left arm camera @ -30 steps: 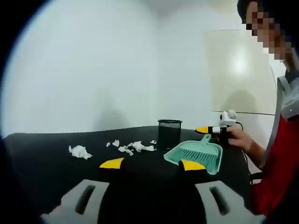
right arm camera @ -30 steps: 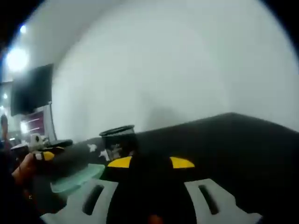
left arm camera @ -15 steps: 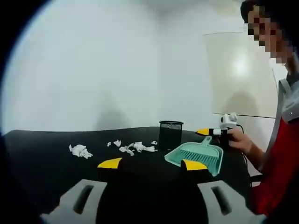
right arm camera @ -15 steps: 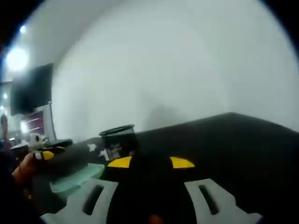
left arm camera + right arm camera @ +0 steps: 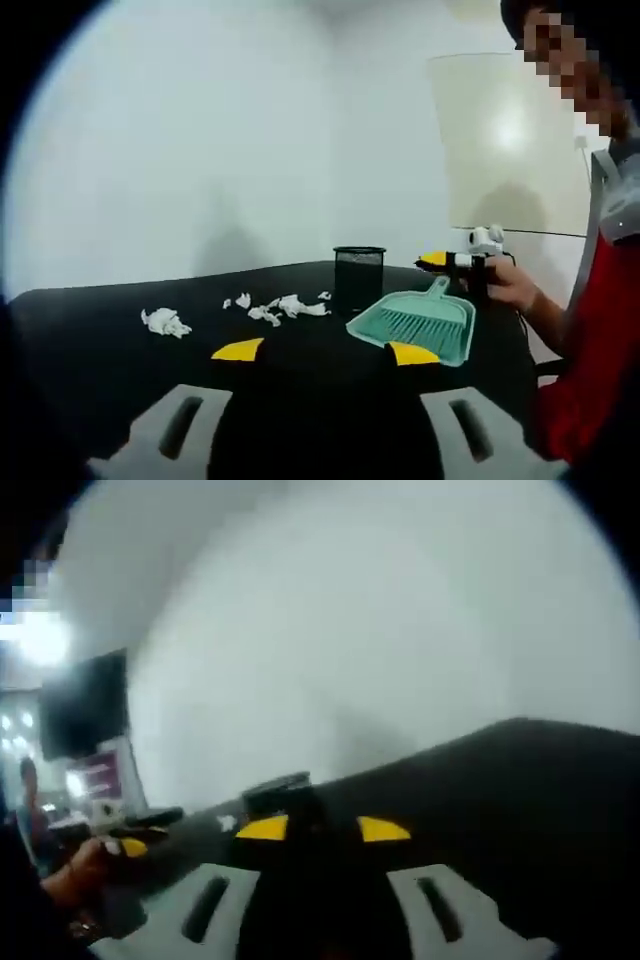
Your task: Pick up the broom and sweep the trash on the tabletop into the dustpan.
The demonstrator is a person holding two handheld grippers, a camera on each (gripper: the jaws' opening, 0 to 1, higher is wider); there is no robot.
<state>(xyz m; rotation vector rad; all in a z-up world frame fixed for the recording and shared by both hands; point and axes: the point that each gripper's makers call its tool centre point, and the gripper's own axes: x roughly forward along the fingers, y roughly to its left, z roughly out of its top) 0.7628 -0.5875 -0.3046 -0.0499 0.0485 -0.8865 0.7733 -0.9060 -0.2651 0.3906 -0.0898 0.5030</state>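
Several crumpled white paper scraps (image 5: 275, 309) lie across the black tabletop (image 5: 90, 345), one of them (image 5: 163, 321) apart to the left. A teal dustpan (image 5: 447, 338) sits at the right with a teal broom (image 5: 408, 322) lying in it, handle pointing away. My left gripper (image 5: 325, 351) hovers open above the table's near side, short of both. My right gripper (image 5: 440, 261) is held by a hand just beyond the dustpan. In the right gripper view my right gripper (image 5: 322, 828) is open and holds nothing, and a scrap (image 5: 227, 823) shows blurred.
A black mesh cup (image 5: 359, 279) stands upright between the scraps and the dustpan, also blurred in the right gripper view as the cup (image 5: 275, 786). A person in red (image 5: 600, 340) stands at the table's right edge. A white wall lies behind.
Both cameras have shifted a little; the right gripper view swung so the mesh cup now sits right behind its jaw tips. Scraps, dustpan and broom have not moved. Both grippers stay open.
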